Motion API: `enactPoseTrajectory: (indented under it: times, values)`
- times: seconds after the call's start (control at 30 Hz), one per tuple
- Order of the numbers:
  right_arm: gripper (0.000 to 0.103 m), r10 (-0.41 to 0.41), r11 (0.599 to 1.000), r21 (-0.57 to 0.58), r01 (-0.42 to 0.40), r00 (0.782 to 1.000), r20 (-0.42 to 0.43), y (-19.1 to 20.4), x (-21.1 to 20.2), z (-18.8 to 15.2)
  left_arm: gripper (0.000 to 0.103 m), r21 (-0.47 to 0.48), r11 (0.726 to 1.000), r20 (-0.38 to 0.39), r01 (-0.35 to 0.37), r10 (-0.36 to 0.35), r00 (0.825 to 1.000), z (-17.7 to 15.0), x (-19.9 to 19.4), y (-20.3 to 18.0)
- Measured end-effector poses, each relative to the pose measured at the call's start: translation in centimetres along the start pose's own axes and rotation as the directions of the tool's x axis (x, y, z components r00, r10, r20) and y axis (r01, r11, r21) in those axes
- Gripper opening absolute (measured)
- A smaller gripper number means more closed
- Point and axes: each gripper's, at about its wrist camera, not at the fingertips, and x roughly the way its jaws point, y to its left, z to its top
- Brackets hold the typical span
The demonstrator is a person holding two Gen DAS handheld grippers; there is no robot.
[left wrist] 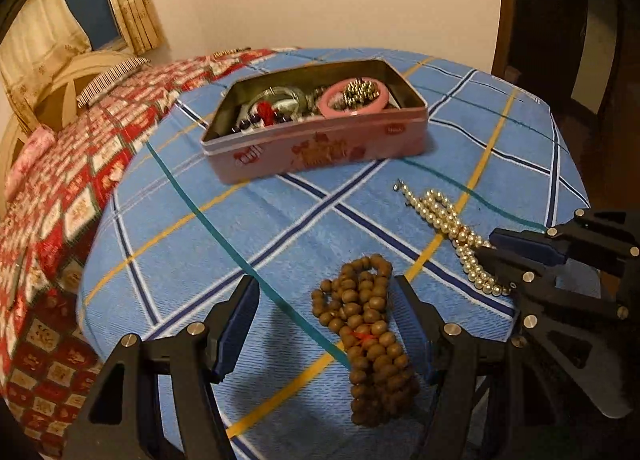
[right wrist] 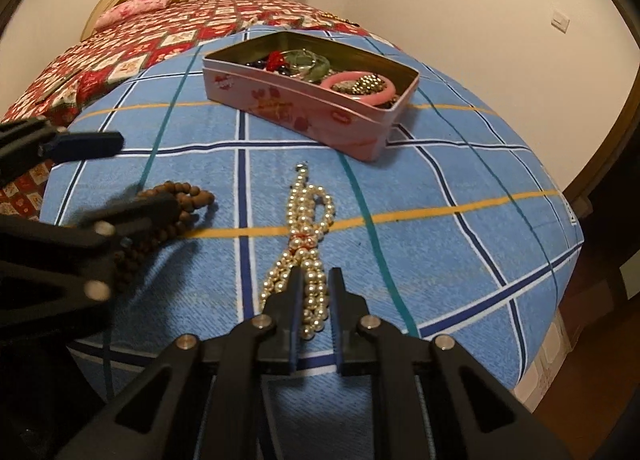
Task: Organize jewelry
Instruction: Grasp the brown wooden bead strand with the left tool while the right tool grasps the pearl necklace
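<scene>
A bed covered with a blue plaid towel (left wrist: 280,228) carries an open pink tin (left wrist: 316,140) already holding bangles, including a pink bangle (left wrist: 354,99). Nearer the cameras lie a bundle of brown wooden beads (left wrist: 368,336) and, to its right, a pearl necklace (right wrist: 306,244). The left hand-held gripper (left wrist: 326,300) hangs with jaws wide apart around the wooden beads, not pressing them. The right hand-held gripper (right wrist: 316,280) has its jaws drawn together, clamped on the near end of the pearl necklace, which lies on the towel
</scene>
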Motion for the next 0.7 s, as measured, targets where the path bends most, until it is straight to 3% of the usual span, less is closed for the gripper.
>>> enactPoseTrajectory:
  times: [0.1, 0.13, 0.17, 0.33, 0.43, 0.47, 0.7]
  values:
    - [0.015, 0.01, 1.0, 0.0, -0.01, 1.0, 0.006, 0.1, 0.1, 0.1, 0.067, -0.04, 0.998, -0.02, 0.038, -0.038, 0.999, -0.2, 0.7, 0.7]
    - [0.014, 0.017, 1.0, 0.0, -0.017, 1.0, 0.009, 0.1, 0.2, 0.1, 0.058, -0.059, 0.997, -0.02, 0.051, -0.052, 0.998, -0.3, 0.8, 1.1]
    - [0.014, 0.021, 1.0, -0.001, -0.021, 1.0, 0.011, 0.2, 0.2, 0.2, 0.039, -0.069, 0.996, -0.019, 0.064, -0.065, 0.998, -0.4, 0.8, 1.3]
    - [0.012, 0.052, 0.999, -0.002, -0.051, 0.998, 0.025, 0.3, 0.1, 0.2, 0.023, -0.07, 0.993, -0.002, 0.094, -0.094, 0.996, -0.4, 0.4, 1.6]
    - [0.009, 0.066, 0.998, 0.004, -0.067, 0.997, 0.044, 0.3, -0.1, 0.2, 0.022, -0.057, 0.995, 0.015, 0.086, -0.086, 0.996, -0.2, 0.1, 1.7]
    - [0.009, 0.069, 0.998, 0.005, -0.069, 0.996, 0.049, 0.2, -0.2, 0.2, 0.015, -0.052, 0.996, 0.021, 0.078, -0.077, 0.997, -0.2, 0.1, 1.7]
    - [0.009, 0.082, 0.996, 0.014, -0.084, 0.991, 0.104, 0.1, -1.1, 0.5, 0.015, -0.061, 0.997, 0.064, 0.052, -0.048, 0.997, 0.3, -0.7, 3.0]
